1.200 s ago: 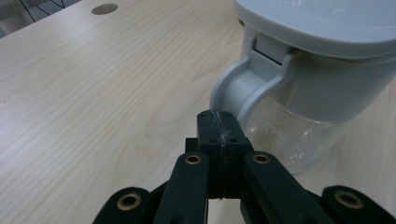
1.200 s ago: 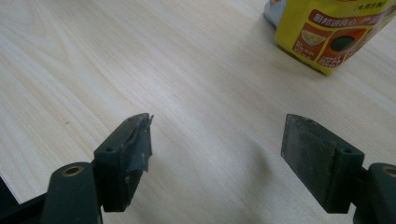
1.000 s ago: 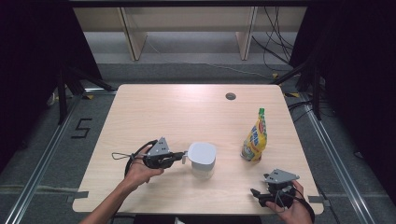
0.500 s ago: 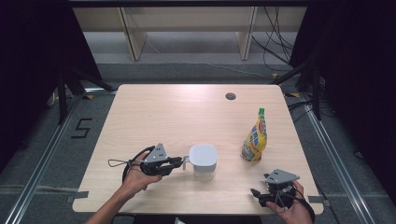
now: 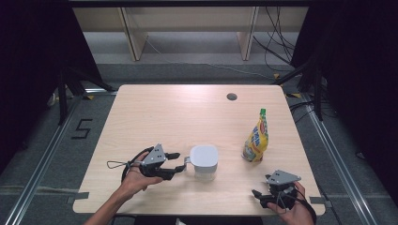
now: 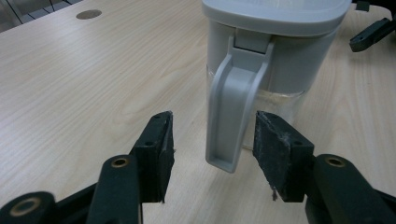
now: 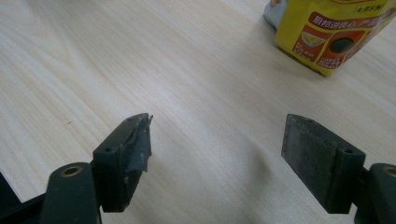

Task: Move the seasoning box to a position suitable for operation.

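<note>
Tabletop (image 5: pixel 155 112) of pale wood carries few things: a yellow pouch (image 5: pixel 256 139) with a green cap stands upright near the right edge, well apart from the white pitcher (image 5: pixel 203 161), and a round grommet hole (image 5: pixel 231 96) sits toward the far edge. Nothing lies between the left gripper (image 5: pixel 177 162) and the pitcher. The right gripper (image 5: pixel 257 196) rests near the front right corner, in front of the pouch, with its jaws spread wide and nothing between them.

From the high view the pitcher shows as a white, rounded-square lid with its handle turned toward the left gripper. The left gripper view brings out more: the grey handle (image 6: pixel 232 109) hangs from a hinge block under the lid, curving down to a free lower end, and the body below the lid is clear. That view also shows the handle standing between the two black pads (image 6: pixel 159 151), with a gap on each side; the jaws have just been opening and hold nothing. The right gripper view shows printed panels on the pouch (image 7: pixel 331 37), and worn pads (image 7: pixel 135 144) over bare wood.
</note>
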The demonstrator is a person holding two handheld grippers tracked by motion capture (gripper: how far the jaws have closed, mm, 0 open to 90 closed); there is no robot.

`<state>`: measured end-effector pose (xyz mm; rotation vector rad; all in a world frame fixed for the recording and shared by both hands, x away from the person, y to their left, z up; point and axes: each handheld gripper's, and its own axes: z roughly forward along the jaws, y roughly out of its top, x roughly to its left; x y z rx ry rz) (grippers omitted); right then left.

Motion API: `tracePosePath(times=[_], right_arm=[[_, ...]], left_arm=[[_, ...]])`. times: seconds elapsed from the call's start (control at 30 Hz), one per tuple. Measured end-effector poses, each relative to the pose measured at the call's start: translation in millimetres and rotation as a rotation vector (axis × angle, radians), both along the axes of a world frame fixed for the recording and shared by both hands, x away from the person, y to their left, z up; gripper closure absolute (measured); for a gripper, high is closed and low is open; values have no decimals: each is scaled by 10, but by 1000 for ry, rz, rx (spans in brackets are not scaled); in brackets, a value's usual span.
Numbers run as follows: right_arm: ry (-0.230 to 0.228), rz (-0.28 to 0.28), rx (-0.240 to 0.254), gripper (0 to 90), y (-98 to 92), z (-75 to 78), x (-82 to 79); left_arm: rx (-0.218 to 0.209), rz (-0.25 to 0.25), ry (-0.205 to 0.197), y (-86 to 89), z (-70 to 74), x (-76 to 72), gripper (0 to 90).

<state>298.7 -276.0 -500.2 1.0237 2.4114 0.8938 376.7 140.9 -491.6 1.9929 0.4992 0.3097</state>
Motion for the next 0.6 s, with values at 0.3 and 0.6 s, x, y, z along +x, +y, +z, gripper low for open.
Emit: tracePosePath(times=[0.3, 0.6], right_arm=[[17, -3, 0, 248, 5, -6, -15], [23, 0, -5, 248, 13, -2, -9]], left_arm=[[39, -63, -53, -183, -31, 31, 629], [-1, -103, 2, -123, -34, 2, 685]])
